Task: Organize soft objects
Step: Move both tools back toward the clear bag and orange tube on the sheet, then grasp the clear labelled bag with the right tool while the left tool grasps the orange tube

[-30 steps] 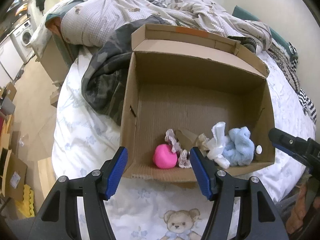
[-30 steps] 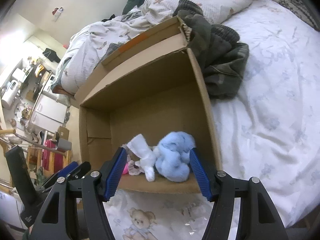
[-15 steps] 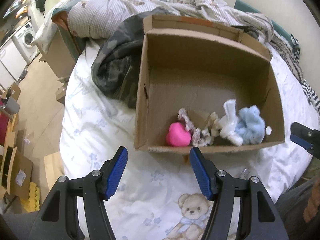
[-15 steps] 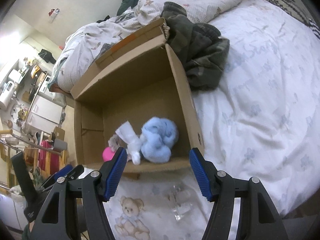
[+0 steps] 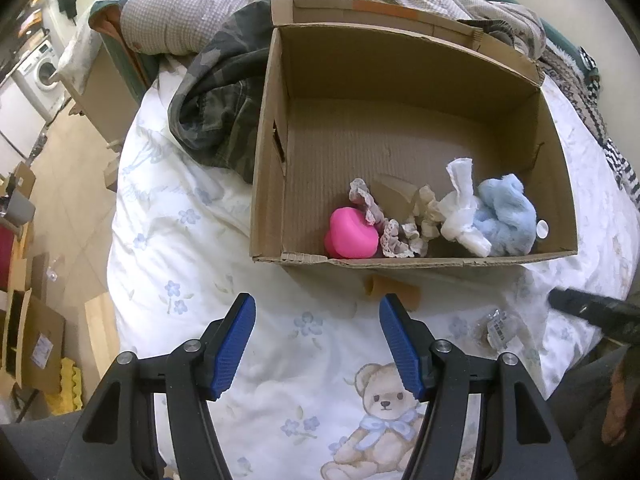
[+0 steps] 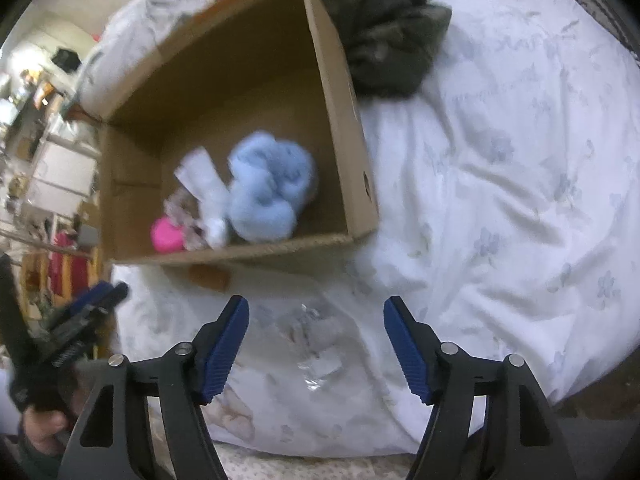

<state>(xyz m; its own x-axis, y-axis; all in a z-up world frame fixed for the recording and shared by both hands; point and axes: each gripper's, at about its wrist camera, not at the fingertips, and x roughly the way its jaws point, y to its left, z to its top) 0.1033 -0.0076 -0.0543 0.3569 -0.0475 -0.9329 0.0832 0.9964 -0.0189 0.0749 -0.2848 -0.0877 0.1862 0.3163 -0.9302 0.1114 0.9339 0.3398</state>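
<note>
Corrugated cardboard box (image 5: 268, 160) on printed bedsheet (image 5: 180, 240); along its near wall: glossy pink heart (image 5: 351, 234), lace scrunchie (image 5: 394, 234), fluffy blue plush (image 5: 506, 220). Left gripper (image 5: 316, 340), right gripper (image 6: 316, 340) spread wide, empty.

Camouflage jacket (image 5: 218, 120) on teddy-print bedsheet (image 5: 276, 364)

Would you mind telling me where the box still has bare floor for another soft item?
The cardboard box is bare along its back wall. The front is crowded: pink toy, lace scrunchies, white cloth, blue plush.
</note>
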